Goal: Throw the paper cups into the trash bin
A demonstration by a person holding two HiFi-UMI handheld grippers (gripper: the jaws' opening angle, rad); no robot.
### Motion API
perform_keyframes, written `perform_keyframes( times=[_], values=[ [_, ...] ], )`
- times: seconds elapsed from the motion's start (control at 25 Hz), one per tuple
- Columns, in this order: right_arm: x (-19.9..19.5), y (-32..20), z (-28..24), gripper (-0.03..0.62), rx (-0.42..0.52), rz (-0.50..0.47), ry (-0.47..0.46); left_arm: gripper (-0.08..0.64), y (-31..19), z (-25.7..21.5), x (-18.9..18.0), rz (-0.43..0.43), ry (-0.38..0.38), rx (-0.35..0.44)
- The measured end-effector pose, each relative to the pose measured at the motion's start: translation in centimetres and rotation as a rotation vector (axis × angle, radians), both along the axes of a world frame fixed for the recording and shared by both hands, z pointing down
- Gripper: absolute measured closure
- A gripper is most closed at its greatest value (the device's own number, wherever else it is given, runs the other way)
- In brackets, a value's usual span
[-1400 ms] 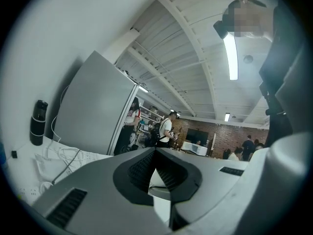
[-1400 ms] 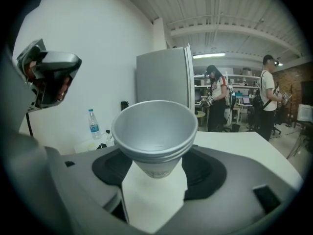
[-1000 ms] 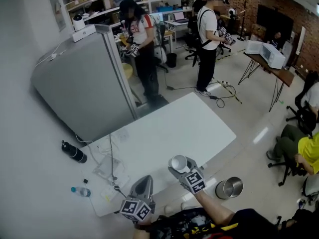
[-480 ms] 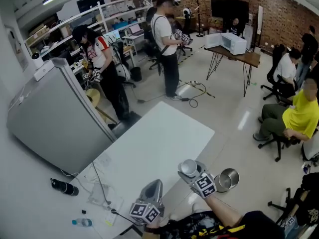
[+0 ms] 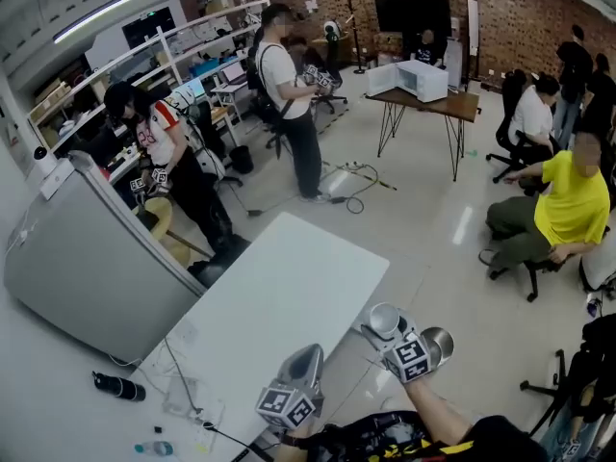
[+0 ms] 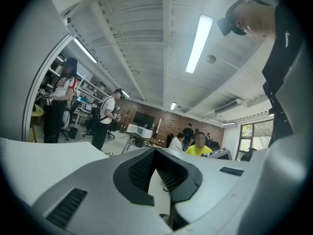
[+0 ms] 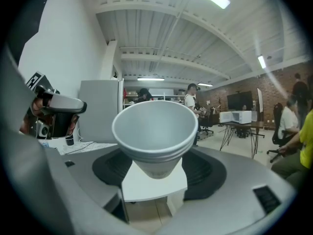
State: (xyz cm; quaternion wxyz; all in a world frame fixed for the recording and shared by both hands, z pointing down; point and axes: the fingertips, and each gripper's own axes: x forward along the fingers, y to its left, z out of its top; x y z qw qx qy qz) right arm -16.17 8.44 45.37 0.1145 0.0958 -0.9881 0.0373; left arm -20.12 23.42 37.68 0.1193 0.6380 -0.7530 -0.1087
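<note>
My right gripper [image 5: 384,323] is shut on a stack of nested white paper cups [image 5: 382,319], mouth up, held just off the right edge of the white table [image 5: 289,287]. In the right gripper view the cups [image 7: 155,127] sit upright between the two jaws of the right gripper [image 7: 155,166]. A shiny metal trash bin [image 5: 442,342] stands on the floor just right of that gripper, which partly hides it. My left gripper [image 5: 302,353] hovers over the table's near edge. Its jaws [image 6: 156,153] meet at the tip with nothing between them.
A grey cabinet [image 5: 87,277] stands left of the table. A black bottle [image 5: 117,386] and a plastic bottle [image 5: 154,448] lie on the floor by cables at the table's near-left corner. People stand beyond the table; a person in yellow [image 5: 563,200] sits at right.
The right gripper has carried the cups rightward, from over the table to past its edge, close beside the bin. The head view has swung right. The left gripper has stayed near the table's front.
</note>
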Motion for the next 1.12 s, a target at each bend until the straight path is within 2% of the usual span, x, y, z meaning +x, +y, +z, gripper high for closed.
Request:
perform_keyframes(
  times=[0.32, 0.64, 0.76, 1.12],
  values=[
    [7.0, -7.4, 0.4, 0.267, -0.019, 0.096, -0.012, 0.560, -8.3, 0.5, 5.3, 0.092, -0.009, -0.024],
    [15.0, -13.4, -0.7, 0.267, -0.039, 0.245, -0.021, 0.560, -15.5, 0.4, 11.3, 0.247, 0.005, -0.034],
    [18.1, -15.4, -0.9, 0.267, -0.051, 0.329, -0.025, 0.560, -18.0, 0.8, 13.1, 0.326, 0.013, -0.053],
    [22.2, -19.3, 0.2, 0.267, -0.076, 0.521, -0.004, 0.560, -24.7, 1.9, 15.0, 0.538, 0.032, -0.070]
  ],
)
